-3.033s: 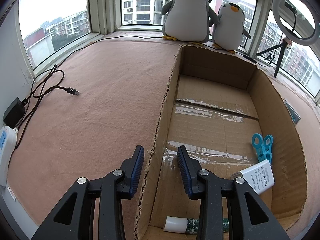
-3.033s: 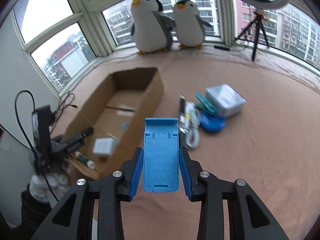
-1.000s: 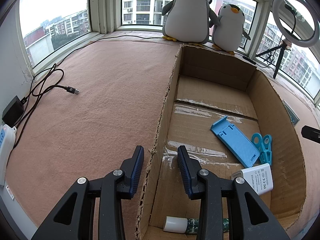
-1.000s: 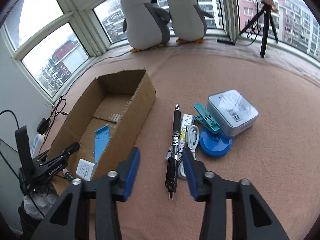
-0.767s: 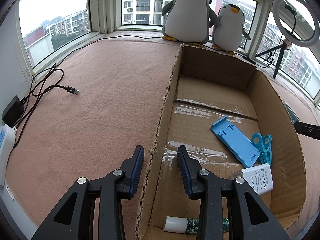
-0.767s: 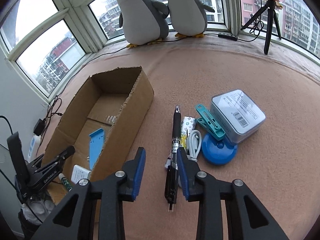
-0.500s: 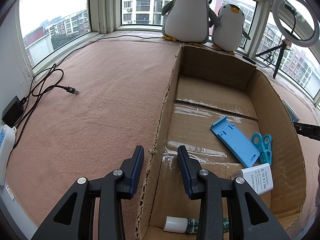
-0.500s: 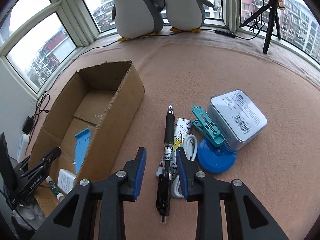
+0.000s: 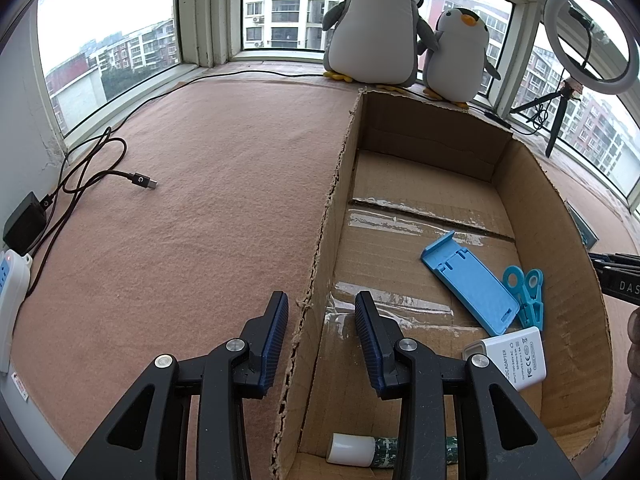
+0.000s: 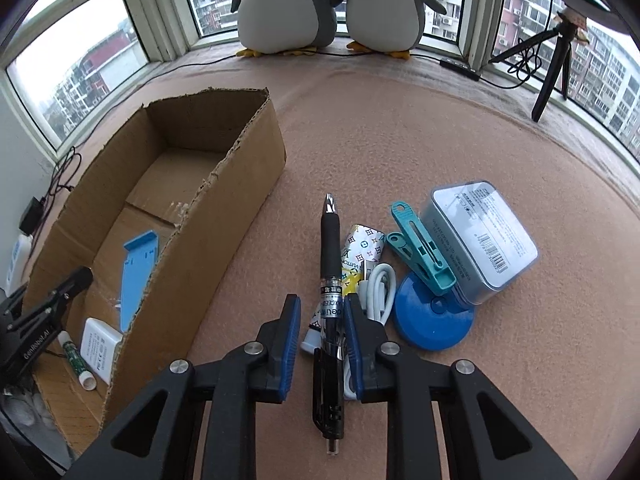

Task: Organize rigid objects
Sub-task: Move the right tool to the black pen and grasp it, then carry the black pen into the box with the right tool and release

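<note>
A black pen (image 10: 330, 248) lies on the pink mat, right of the cardboard box (image 10: 224, 216). My right gripper (image 10: 322, 304) straddles the pen's rear half, its jaws closing. The right pad is at the barrel and a thin gap shows on the left. My left gripper (image 9: 320, 300) stands open astride the box's left wall (image 9: 320, 240), touching neither side. It also shows as the left gripper (image 10: 60, 296) in the right wrist view. Inside the box lie a blue phone stand (image 9: 468, 284), a blue clip (image 9: 526, 300), a white adapter (image 9: 512, 356) and a white-capped stick (image 9: 360, 450).
Beside the pen lie a patterned tube (image 10: 362, 248), a white cable (image 10: 380, 292), a teal clip (image 10: 420, 256), a blue round lid (image 10: 432, 320) and a metal tin (image 10: 484, 236). Plush penguins (image 9: 376, 24) and a ring light (image 9: 588, 40) stand at the window. A black charger cable (image 9: 100, 168) lies far left.
The blue phone stand, held by my right gripper three seconds ago, now lies in the box. The right gripper has come down over the pen and its jaws have narrowed. The left gripper kept still.
</note>
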Available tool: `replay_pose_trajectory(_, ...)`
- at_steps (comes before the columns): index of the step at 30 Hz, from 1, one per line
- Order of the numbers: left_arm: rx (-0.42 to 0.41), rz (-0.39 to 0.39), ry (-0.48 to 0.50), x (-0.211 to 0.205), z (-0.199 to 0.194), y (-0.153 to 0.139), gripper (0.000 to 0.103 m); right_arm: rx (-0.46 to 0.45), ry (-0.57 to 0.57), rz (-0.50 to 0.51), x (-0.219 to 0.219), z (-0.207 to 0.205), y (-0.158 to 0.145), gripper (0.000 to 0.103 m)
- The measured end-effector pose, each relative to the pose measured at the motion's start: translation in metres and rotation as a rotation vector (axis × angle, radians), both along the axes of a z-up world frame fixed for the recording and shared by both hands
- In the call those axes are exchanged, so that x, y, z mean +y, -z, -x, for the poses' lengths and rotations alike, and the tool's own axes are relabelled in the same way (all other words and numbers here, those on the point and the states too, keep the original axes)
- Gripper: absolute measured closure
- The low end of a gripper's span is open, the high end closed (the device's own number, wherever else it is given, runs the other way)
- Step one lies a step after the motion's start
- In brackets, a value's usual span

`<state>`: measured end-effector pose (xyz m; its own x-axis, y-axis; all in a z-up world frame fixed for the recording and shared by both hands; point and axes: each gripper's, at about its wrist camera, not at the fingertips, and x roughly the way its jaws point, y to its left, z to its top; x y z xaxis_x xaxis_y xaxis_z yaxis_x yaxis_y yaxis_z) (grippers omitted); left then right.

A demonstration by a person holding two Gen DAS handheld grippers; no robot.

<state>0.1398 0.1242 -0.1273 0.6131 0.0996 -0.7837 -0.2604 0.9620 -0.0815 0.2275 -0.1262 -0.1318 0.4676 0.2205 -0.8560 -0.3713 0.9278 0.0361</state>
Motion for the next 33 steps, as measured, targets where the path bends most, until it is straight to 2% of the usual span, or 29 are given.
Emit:
replay_pose_trajectory(2,0.0,-0.001,0.0,-0.001,0.0,0.0,0.065,0.005,0.012,-0.007,-0.003,-0.001,0.0,0.093)
replay_pose_trajectory(7,0.0,0.0,0.0,0.0,0.0,0.0,0.065,0.041,0.049,-0.086,-0.015,-0.003,-0.001,0.093)
replay_pose_trajectory(14,0.0,0.0,0.0,0.0,0.0,0.0,0.065,0.048,0.061,-0.14,-0.02,0.007,-0.004,0.093)
replay_pose_trajectory(22,0.0,0.0,0.0,-0.001,0.0,0.0,0.065,0.006,0.072,-0.247,-0.03,0.03,-0.034,0.093)
replay_pose_trajectory(26,0.0,0.002,-0.002,-0.001,0.0,0.0,0.065,-0.003,0.053,-0.316,-0.021,0.038,-0.051,0.093)
replay_pose_trajectory(33,0.002,-0.002,0.001,-0.002,-0.001,0.0,0.065,-0.015,-0.034,-0.389,0.028,0.047,-0.068,0.093)
